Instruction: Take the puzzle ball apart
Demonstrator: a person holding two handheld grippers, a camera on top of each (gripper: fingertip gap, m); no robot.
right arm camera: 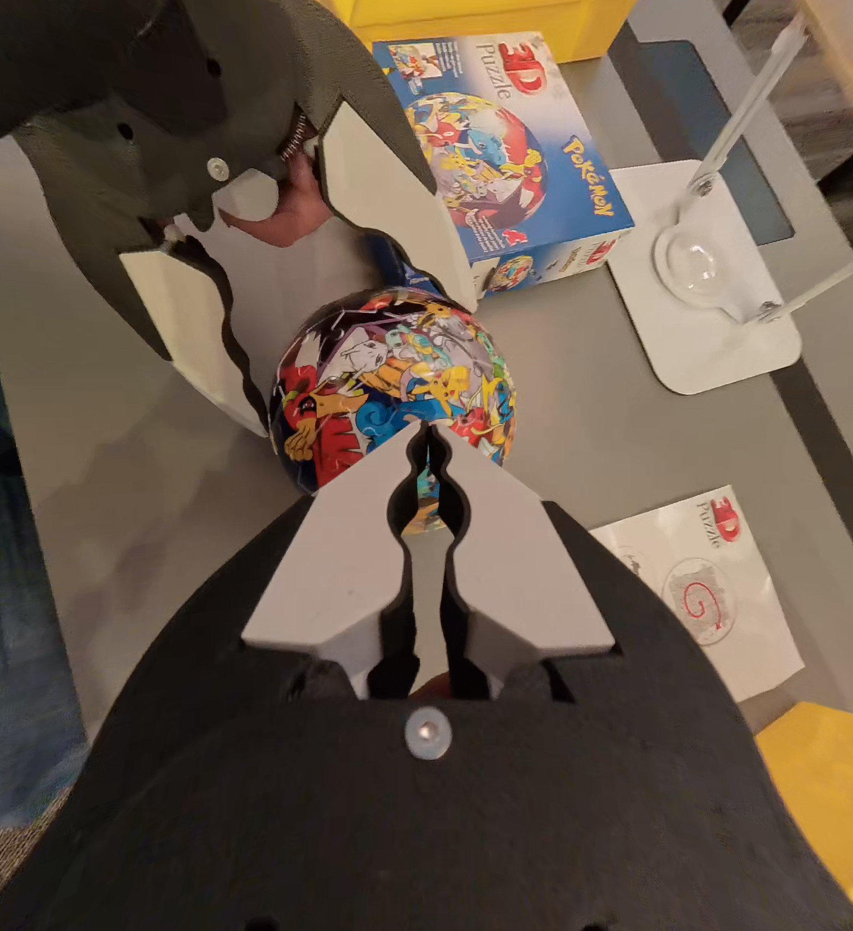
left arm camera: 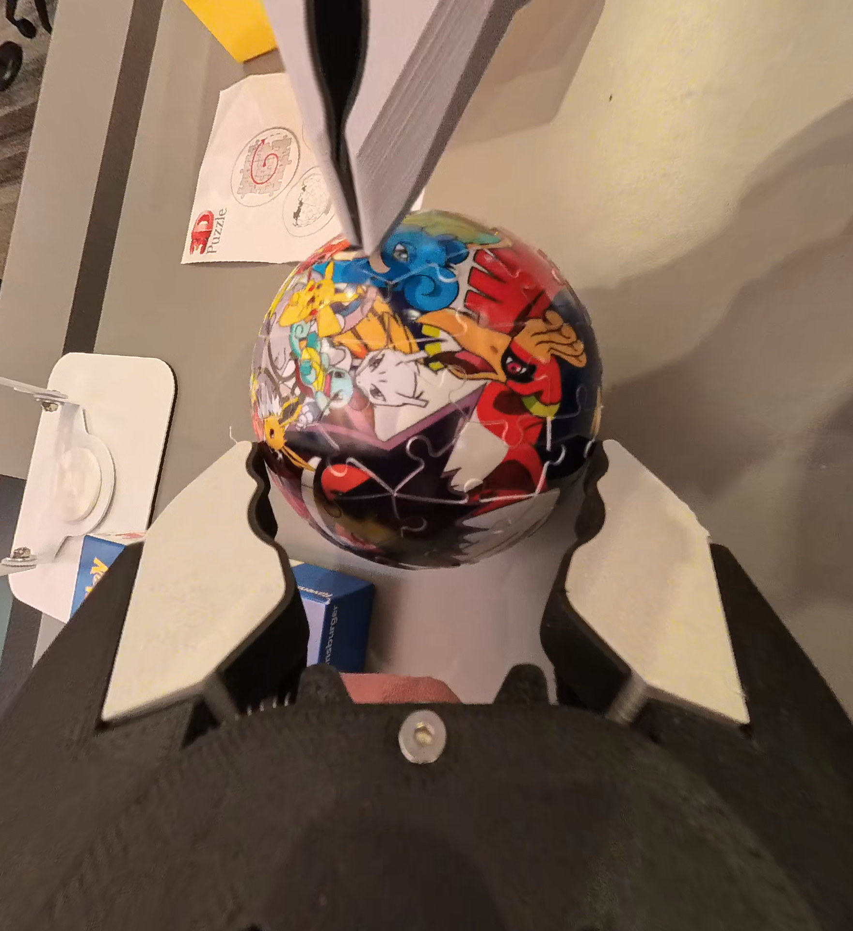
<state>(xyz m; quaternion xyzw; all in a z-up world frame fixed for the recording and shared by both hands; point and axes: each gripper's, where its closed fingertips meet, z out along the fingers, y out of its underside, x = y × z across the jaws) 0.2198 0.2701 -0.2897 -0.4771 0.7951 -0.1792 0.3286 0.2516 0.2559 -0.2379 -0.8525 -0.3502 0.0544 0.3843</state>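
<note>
The puzzle ball (left arm camera: pixel 424 388) is a colourful cartoon-printed sphere made of interlocked pieces. My left gripper (left arm camera: pixel 427 453) is shut on it, one finger on each side, and holds it above the grey table. My right gripper (right arm camera: pixel 427 428) is shut, and its tips press on the ball's upper surface at a seam by a blue piece. I cannot tell whether it pinches a piece edge. In the left wrist view the right gripper (left arm camera: pixel 364 242) comes down from the top. In the right wrist view the ball (right arm camera: pixel 394 383) sits between the left gripper's fingers (right arm camera: pixel 243 393).
The blue puzzle box (right arm camera: pixel 515 166) lies on the grey table (right arm camera: pixel 590 403) behind the ball. A white base with a clear stand (right arm camera: pixel 716 322) is to the right. An instruction sheet (right arm camera: pixel 706 589) lies nearer. A yellow bin (right arm camera: pixel 489 20) is at the far edge. There is about 6 cm between the tips of the two grippers.
</note>
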